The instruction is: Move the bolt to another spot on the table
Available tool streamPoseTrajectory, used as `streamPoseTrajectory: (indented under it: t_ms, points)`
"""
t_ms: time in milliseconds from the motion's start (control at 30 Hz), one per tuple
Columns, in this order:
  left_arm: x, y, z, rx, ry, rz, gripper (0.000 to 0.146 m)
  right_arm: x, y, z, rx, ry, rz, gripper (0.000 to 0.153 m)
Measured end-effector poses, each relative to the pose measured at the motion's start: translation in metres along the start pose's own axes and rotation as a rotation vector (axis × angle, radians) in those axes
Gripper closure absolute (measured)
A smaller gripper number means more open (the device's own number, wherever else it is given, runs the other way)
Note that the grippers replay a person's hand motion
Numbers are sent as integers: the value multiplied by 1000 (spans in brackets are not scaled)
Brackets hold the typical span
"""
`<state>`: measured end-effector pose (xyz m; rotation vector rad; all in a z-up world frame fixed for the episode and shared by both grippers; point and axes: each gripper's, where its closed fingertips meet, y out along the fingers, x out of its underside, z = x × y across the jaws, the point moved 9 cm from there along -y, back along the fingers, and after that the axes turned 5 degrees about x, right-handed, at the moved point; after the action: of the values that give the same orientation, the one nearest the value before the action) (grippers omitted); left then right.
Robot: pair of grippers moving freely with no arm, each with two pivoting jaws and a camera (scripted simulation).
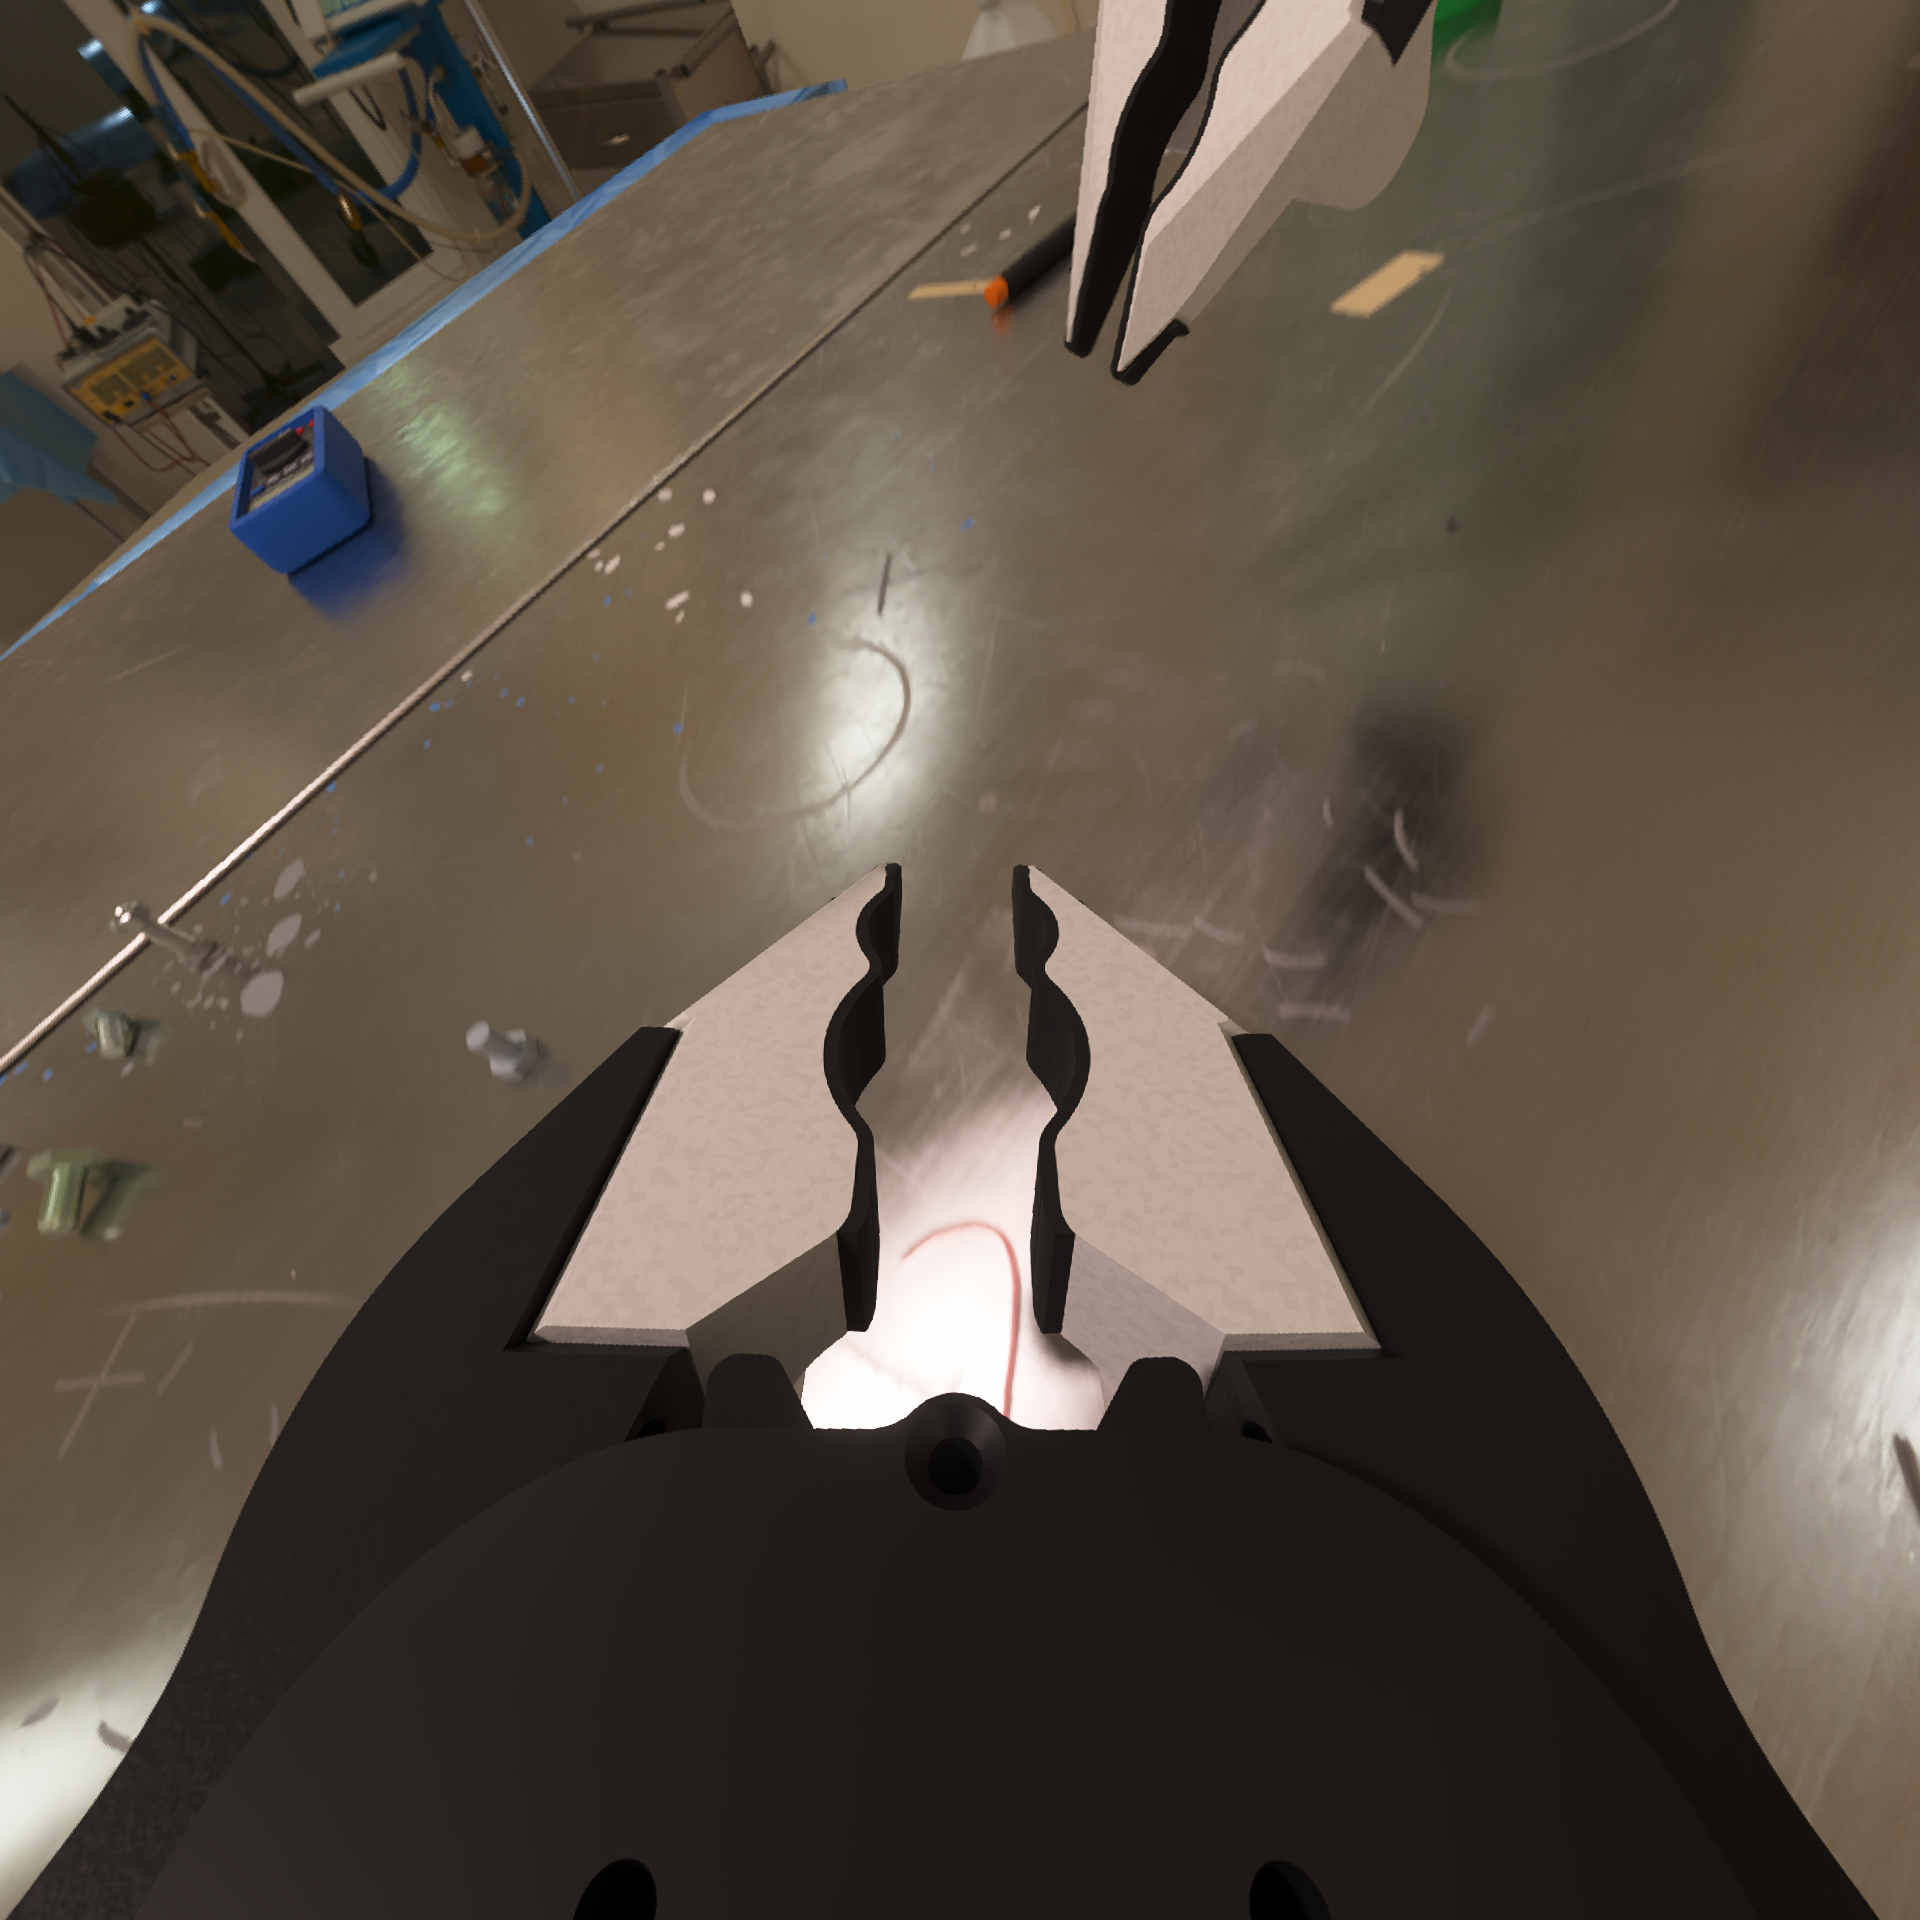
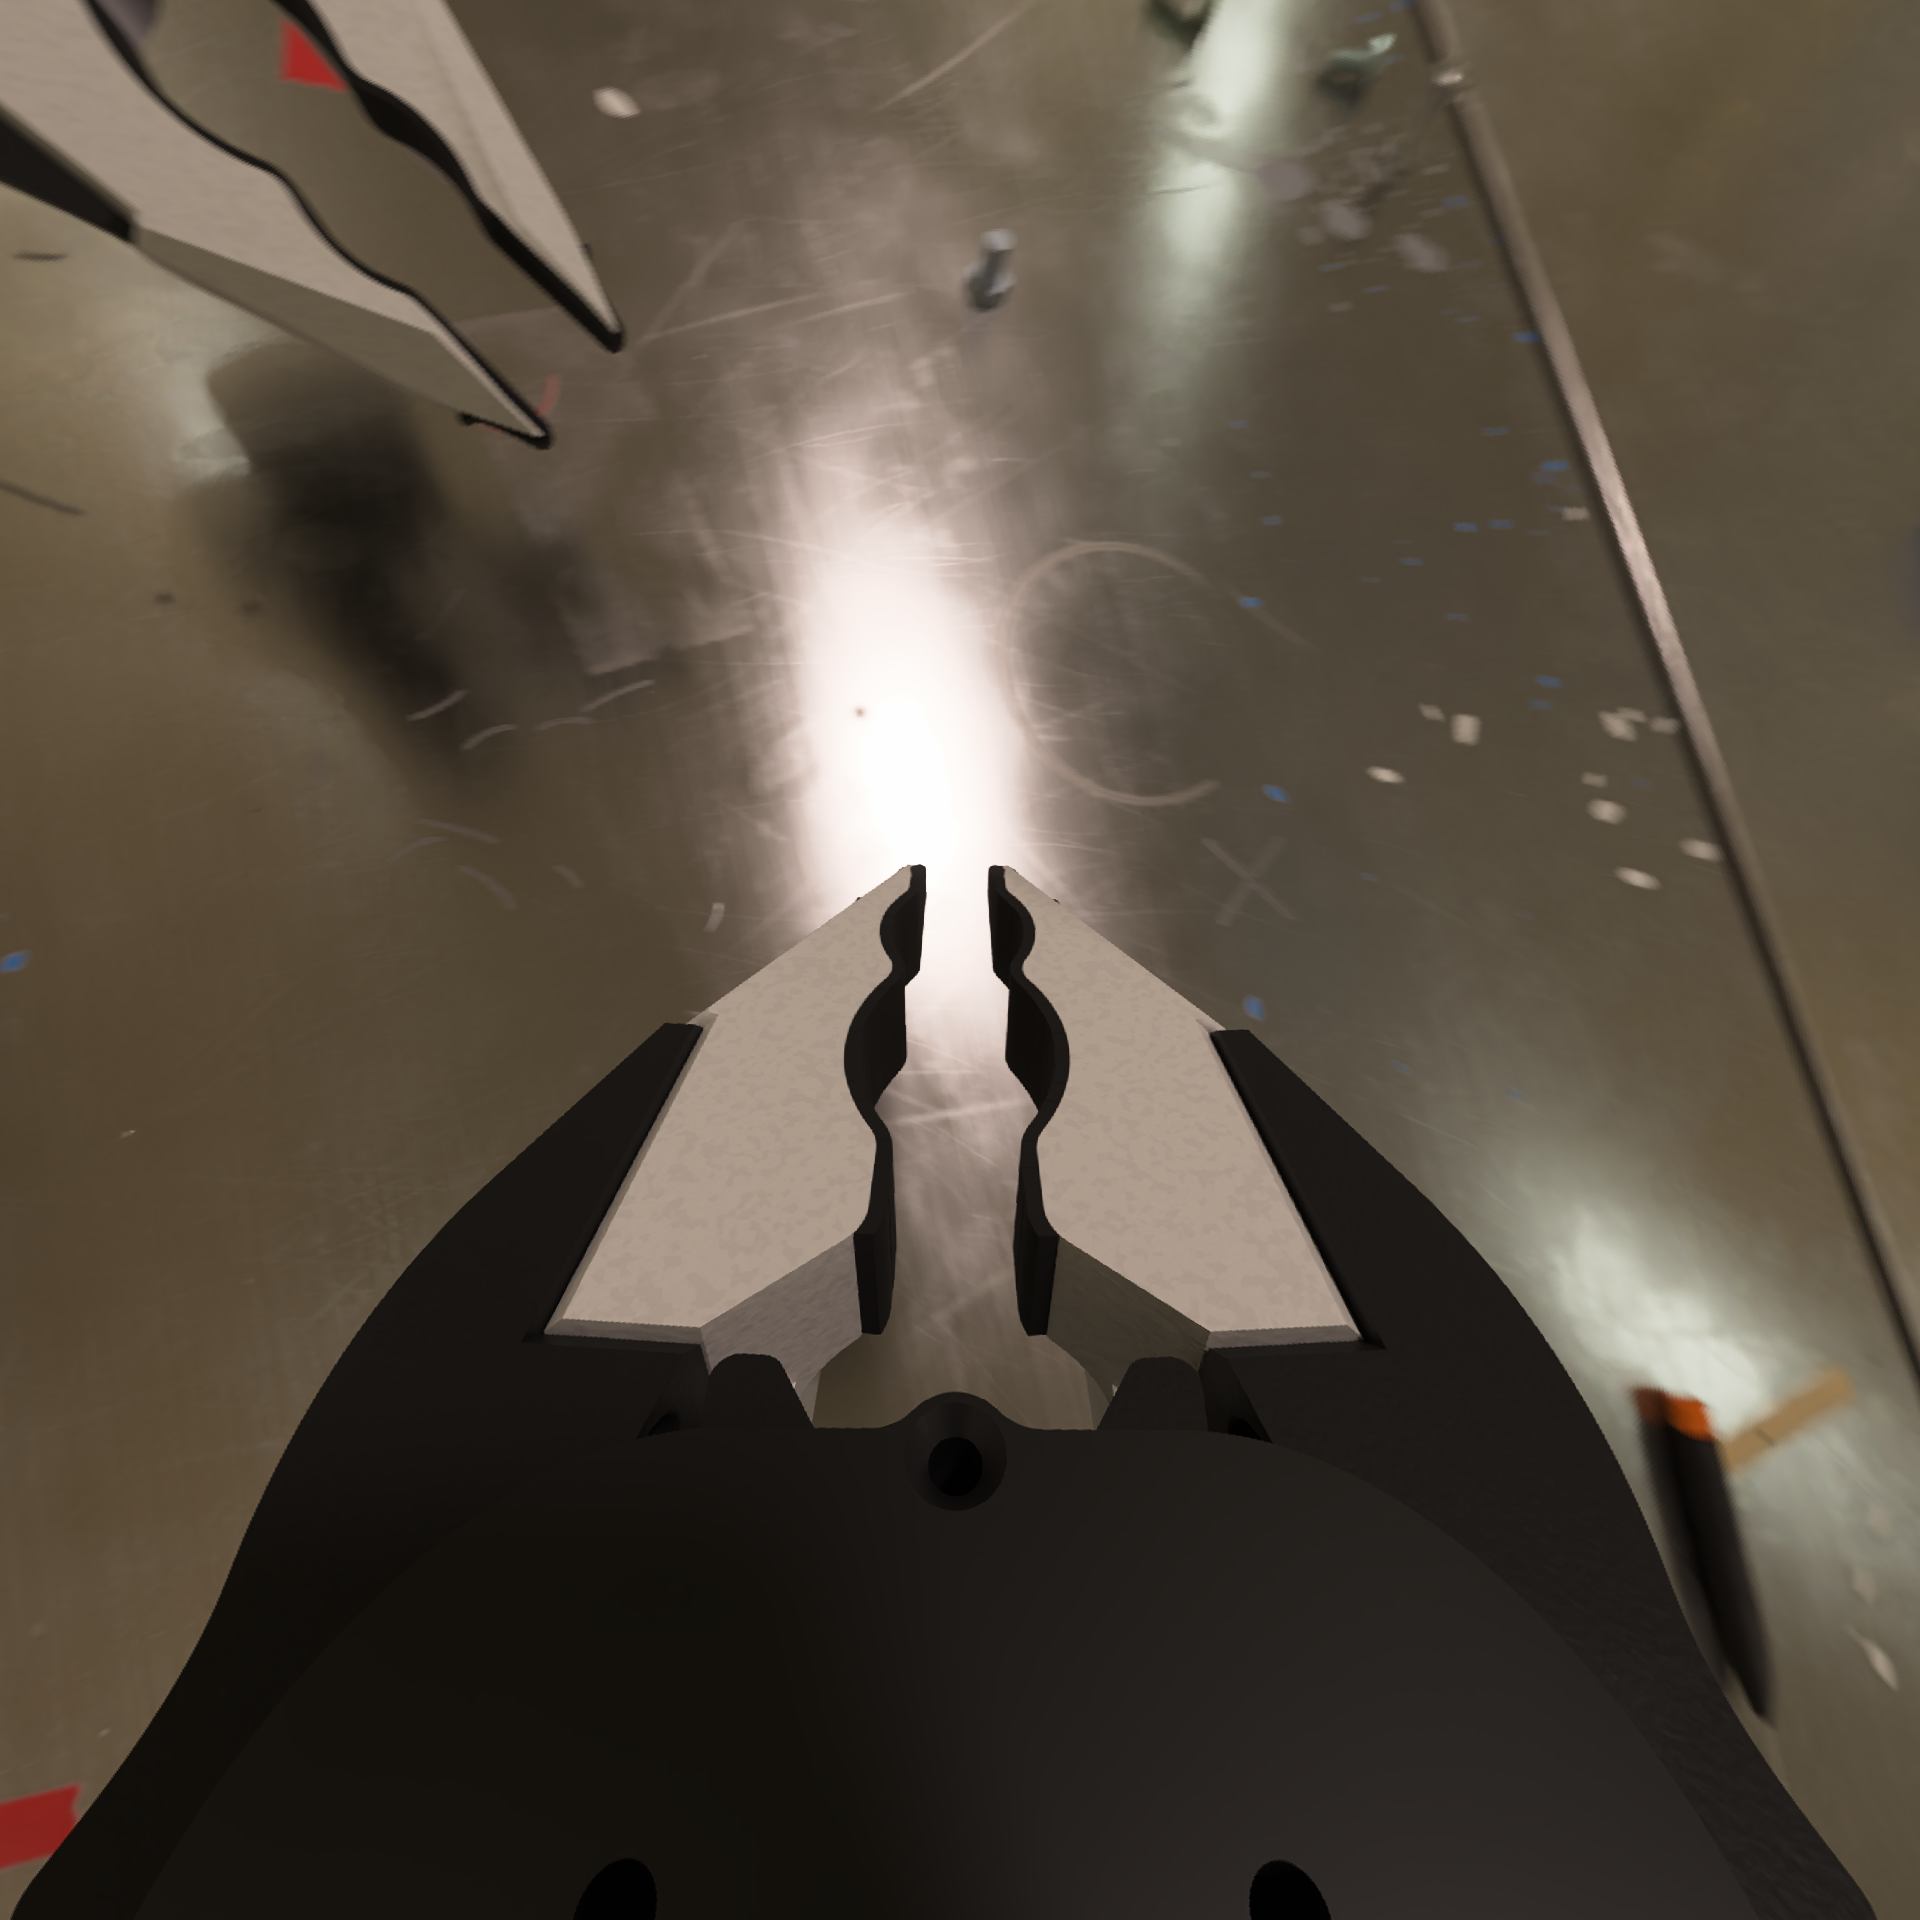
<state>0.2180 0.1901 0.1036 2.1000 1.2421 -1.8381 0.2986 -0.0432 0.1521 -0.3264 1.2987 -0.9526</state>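
Observation:
A small grey bolt (image 1: 504, 1049) lies on the scratched metal table (image 1: 1143, 644), to the left of my left gripper (image 1: 956, 883) and slightly behind its fingertips. My left gripper is open and empty above the table. In the right wrist view the bolt (image 2: 992, 272) lies far ahead of my right gripper (image 2: 956, 878), which is open with a narrow gap and empty. The right gripper (image 1: 1107, 358) hangs above the table at the top of the left wrist view. The left gripper (image 2: 574, 387) shows at the top left of the right wrist view.
Two pale green bolts (image 1: 88, 1195) and a thin screw (image 1: 156, 928) lie at the left by a table seam (image 1: 520, 613). A blue box (image 1: 301, 488) stands near the far left edge. A black marker with an orange tip (image 1: 1023, 272) (image 2: 1704, 1538) lies beside tape strips (image 1: 1387, 283).

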Motion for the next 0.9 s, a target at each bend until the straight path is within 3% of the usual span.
streamPoseTrajectory:
  t_ms: [67, 133, 267, 400, 500, 700, 900]
  points:
    - [-21, 6, -6, 21, -12, 15, 125, -2, -11, 16, 59, 28, 30, 135]
    - [-41, 11, -7, 71, -46, 46, 125, -8, -10, 39, 13, 92, 95, 129]
    - [-52, 25, 9, 195, -140, 148, 125, -40, 43, 79, -98, 144, 152, 127]
    - [-37, 26, 35, 37, 31, 123, 126, -71, 133, 80, -210, 39, 96, 129]
    - [-26, 19, 42, -89, 173, 49, 127, -89, 174, 62, -260, -54, 71, 129]
    - [0, 10, 28, -260, 243, 9, 128, -115, 206, 34, -310, -192, 62, 129]
    - [1, 6, 23, -286, 222, 31, 128, -118, 225, 21, -341, -224, 40, 114]
